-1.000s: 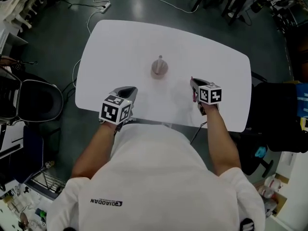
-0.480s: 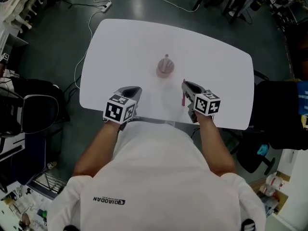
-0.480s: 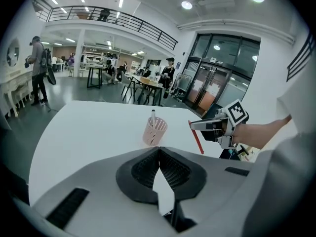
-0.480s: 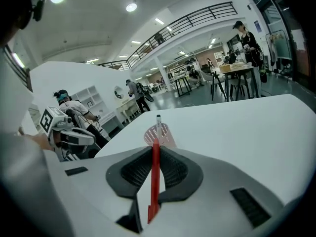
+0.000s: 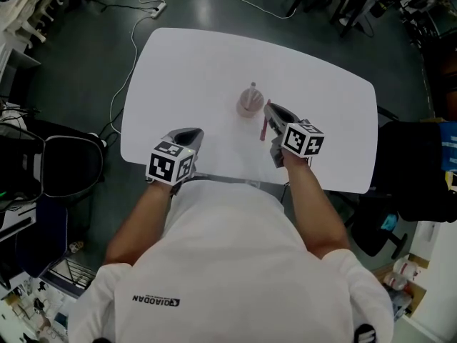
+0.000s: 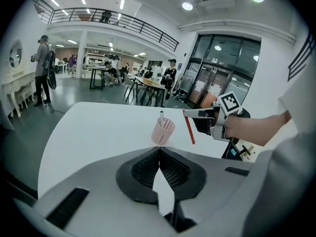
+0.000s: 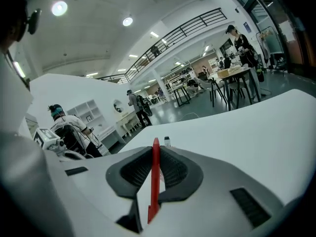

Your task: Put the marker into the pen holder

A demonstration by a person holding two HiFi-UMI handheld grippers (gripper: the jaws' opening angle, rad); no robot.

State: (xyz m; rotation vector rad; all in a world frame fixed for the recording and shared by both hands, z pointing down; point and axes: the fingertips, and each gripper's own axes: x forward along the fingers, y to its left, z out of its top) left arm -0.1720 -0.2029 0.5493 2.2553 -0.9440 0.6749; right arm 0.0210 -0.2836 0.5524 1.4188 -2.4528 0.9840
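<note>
We see the right gripper point(image 5: 267, 108) pinching the red marker point(image 5: 263, 128): in the right gripper view its two dark pads close on the marker point(image 7: 154, 181) from either side, with the shaft running upright between them. From the left gripper view the marker point(image 6: 189, 127) is gripped near its upper end and hangs down at a slight tilt, clear of the white bench point(image 5: 200, 63). It sits just to the near right of the pink mesh pen holder point(image 5: 249, 102), close to the rim but not inside it. The pen holder point(image 6: 163, 131) stands upright about mid-bench, and one pen point(image 6: 161, 116) with a dark cap stands in it. The left gripper point(image 5: 190, 133) is at the near left edge of the bench, well apart from the pen holder; its jaws are pressed together with nothing between them. Whether it touches the bench we cannot quite tell from the head view
</note>
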